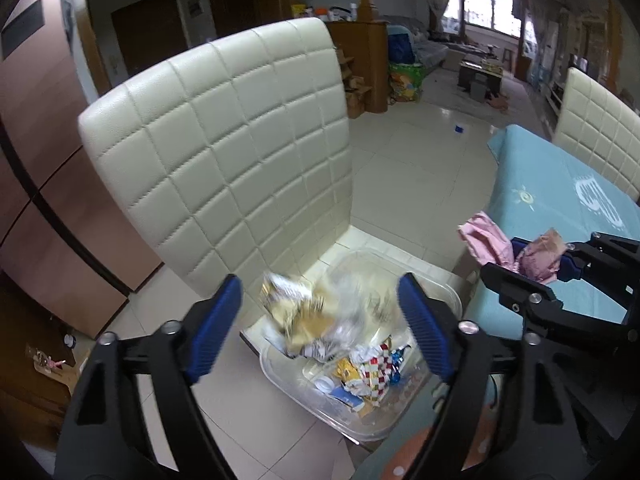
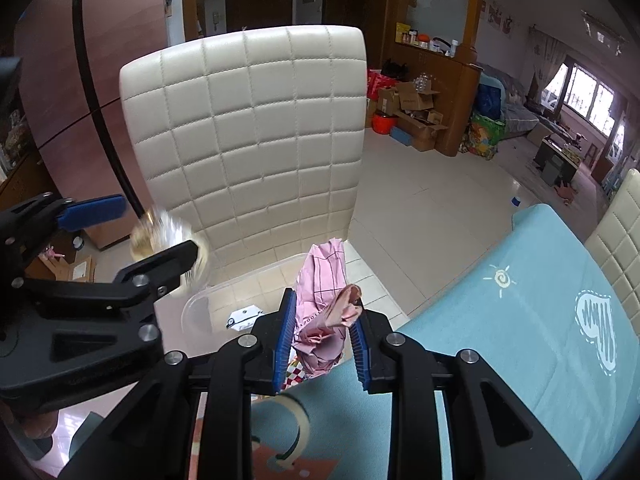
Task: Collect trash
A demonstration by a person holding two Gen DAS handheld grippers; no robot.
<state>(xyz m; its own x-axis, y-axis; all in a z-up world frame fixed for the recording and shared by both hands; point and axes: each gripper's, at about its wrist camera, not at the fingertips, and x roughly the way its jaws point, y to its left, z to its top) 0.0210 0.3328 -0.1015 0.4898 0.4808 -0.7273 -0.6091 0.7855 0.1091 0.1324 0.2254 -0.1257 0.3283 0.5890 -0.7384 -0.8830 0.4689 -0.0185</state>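
Observation:
My left gripper [image 1: 320, 312] is open above a clear plastic bin [image 1: 452, 296] that sits on a cream chair seat. A blurred gold and silver wrapper [image 1: 296, 308] is falling between its fingers into the bin, which holds several crumpled wrappers [image 1: 372, 368]. My right gripper [image 2: 324, 340] is shut on a crumpled pink wrapper [image 2: 324, 292] and holds it over the table's edge beside the bin [image 2: 196, 300]. It also shows in the left wrist view [image 1: 536, 260] at right. The left gripper [image 2: 132, 232] shows at left in the right wrist view, with the blurred wrapper [image 2: 160, 232].
A cream quilted chair back [image 1: 224, 152] rises behind the bin. A table with a light blue cloth [image 2: 520, 320] lies to the right, with a second cream chair [image 1: 596, 132] behind it. Tiled floor [image 1: 416, 168] lies beyond. Brown cabinets [image 1: 48, 160] stand at left.

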